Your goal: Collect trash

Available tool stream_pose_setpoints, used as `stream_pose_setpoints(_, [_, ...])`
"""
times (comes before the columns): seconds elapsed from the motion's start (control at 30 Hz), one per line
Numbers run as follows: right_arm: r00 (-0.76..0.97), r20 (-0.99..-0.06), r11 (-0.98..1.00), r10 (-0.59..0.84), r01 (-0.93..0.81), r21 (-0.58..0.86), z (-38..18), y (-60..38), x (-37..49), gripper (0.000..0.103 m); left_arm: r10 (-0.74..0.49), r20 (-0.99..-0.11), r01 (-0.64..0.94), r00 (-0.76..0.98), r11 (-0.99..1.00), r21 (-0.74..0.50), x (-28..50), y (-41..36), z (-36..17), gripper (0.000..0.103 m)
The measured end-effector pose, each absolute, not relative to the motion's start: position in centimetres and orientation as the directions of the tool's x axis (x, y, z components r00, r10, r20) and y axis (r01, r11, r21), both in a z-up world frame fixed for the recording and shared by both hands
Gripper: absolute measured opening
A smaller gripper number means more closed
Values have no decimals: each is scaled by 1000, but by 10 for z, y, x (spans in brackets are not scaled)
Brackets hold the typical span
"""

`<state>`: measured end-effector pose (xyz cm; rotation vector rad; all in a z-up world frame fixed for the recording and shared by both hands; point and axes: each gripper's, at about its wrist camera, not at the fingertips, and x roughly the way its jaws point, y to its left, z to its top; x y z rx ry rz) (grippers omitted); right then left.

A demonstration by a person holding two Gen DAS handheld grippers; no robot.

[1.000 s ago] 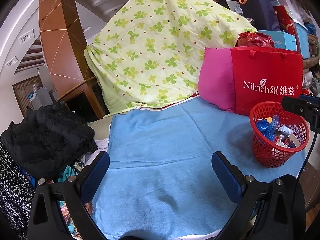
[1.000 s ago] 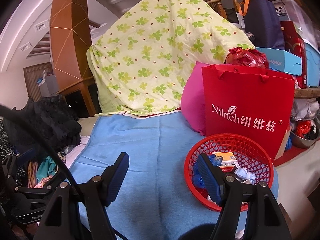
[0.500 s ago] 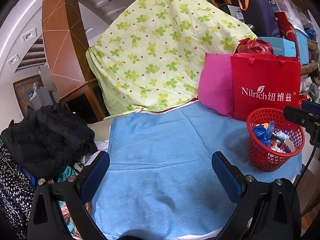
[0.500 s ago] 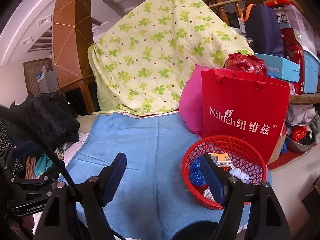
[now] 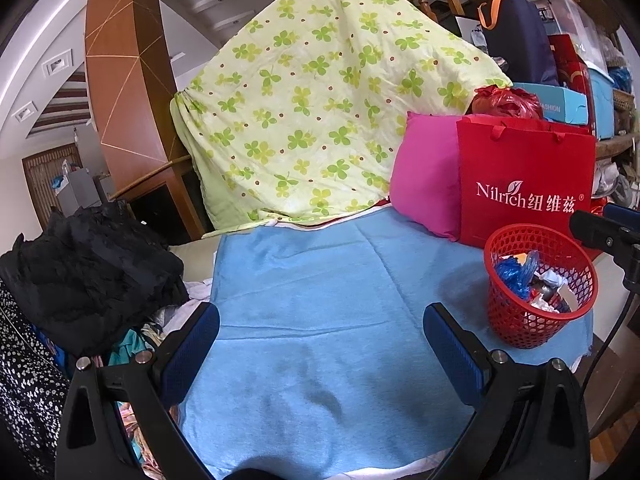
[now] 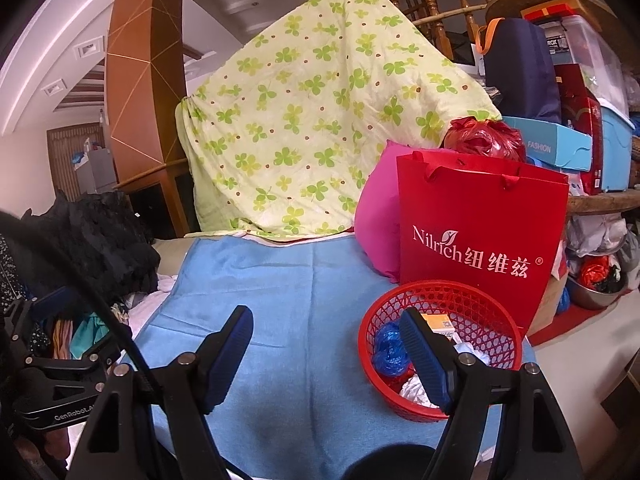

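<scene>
A red mesh basket (image 5: 520, 322) stands at the right end of the blue cloth (image 5: 320, 300). It holds trash: a crumpled blue bag (image 5: 514, 276), white wrappers and a small box. It also shows in the right wrist view (image 6: 476, 300), with the blue bag (image 6: 386, 350) inside. My left gripper (image 5: 320, 344) is open and empty above the middle of the cloth. My right gripper (image 6: 326, 346) is open and empty; its right finger (image 6: 424, 360) overlaps the basket's left side.
A red Nilrich paper bag (image 6: 476, 236) and a pink pillow (image 6: 376, 224) stand behind the basket. A green clover quilt (image 5: 320, 120) hangs at the back. Black clothes (image 5: 88, 272) are piled at the left. The floor (image 6: 580, 360) drops off past the basket.
Both grippers have drawn back and risen a little; the basket and bag look smaller and lower in both views. Both stay open and empty.
</scene>
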<state>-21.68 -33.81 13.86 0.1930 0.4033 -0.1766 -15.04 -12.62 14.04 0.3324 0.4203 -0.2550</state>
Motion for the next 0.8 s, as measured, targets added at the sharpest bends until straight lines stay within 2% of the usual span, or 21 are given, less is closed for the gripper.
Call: stream_pose_setpoints(0.8, [920,-356,971,-165,215,105,166,-324,-238,81,-195,-358,267,913,950,163,-170,-99,177,101])
